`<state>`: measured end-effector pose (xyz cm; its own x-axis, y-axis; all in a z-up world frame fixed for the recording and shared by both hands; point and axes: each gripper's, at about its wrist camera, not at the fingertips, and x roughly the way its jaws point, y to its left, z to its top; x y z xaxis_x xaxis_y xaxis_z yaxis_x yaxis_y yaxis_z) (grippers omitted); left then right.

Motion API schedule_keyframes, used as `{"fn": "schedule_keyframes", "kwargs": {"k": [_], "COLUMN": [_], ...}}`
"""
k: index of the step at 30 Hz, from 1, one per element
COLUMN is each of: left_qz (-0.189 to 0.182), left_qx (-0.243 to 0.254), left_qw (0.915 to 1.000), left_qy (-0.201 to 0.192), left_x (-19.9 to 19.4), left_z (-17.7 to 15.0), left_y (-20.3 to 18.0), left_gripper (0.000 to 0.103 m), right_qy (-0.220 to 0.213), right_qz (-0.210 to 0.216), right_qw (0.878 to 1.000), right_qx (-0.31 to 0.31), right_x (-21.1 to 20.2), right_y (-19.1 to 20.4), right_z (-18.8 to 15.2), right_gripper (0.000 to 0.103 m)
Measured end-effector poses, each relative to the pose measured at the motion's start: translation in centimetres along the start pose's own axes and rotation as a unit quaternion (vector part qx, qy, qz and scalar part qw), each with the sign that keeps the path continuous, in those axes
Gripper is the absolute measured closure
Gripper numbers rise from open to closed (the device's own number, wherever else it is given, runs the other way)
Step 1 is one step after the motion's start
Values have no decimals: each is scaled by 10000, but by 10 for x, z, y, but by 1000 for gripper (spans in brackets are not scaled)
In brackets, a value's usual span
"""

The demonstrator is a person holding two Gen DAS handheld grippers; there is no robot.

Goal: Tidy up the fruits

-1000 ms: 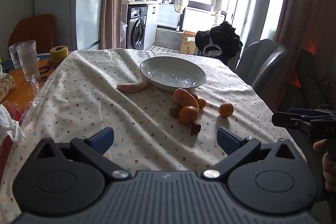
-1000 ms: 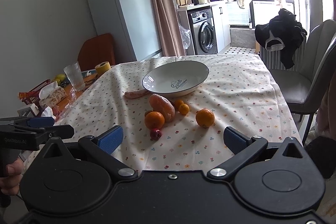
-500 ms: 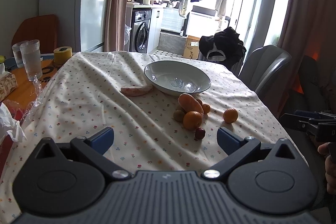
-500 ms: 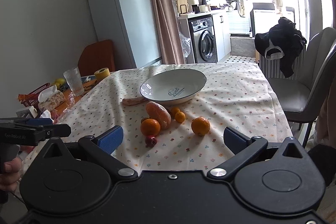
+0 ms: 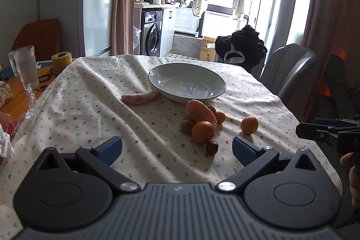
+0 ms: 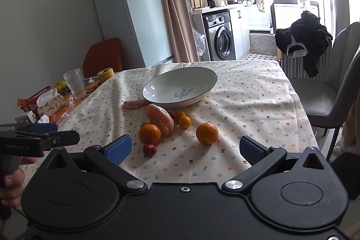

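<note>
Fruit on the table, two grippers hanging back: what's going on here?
A person holds a left gripper and a right gripper, both open and empty, short of the fruit. The white bowl is empty; the oranges, a small red fruit and the other pieces lie on the tablecloth beside it. Nothing is sorted yet.

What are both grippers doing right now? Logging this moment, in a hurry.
Left gripper: open, holding nothing.
Right gripper: open, holding nothing.

Fruits (image 6: 157, 127) clustered on cloth before empty white bowl (image 6: 180, 88); one orange (image 6: 207, 133) apart.
</note>
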<state>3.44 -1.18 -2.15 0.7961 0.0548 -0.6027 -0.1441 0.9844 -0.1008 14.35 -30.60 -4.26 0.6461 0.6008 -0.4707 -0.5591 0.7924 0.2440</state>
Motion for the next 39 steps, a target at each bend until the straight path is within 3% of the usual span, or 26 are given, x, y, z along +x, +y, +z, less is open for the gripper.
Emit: {"fn": "schedule_keyframes", "kwargs": {"k": [16,30,39], "left_qz": [40,161,267], "left_qx": [-56,-367,-478], "left_qw": [9999,9990,9982], "left_qy": [113,186,239], "left_x": [40,70,86], "left_z": [-6,-5,-6], "left_y": [-21,-30,-32], "left_gripper": [4,32,49], "right_qy": [67,25,188], "right_qz": [273,408,633], "right_qw": [9996,9991,9978], "right_qx": [68,121,58], "right_x": [27,46,67], "right_y": [-19,-39,-43], "right_z": [-5,-7,-9], "right_gripper": [0,0,14]}}
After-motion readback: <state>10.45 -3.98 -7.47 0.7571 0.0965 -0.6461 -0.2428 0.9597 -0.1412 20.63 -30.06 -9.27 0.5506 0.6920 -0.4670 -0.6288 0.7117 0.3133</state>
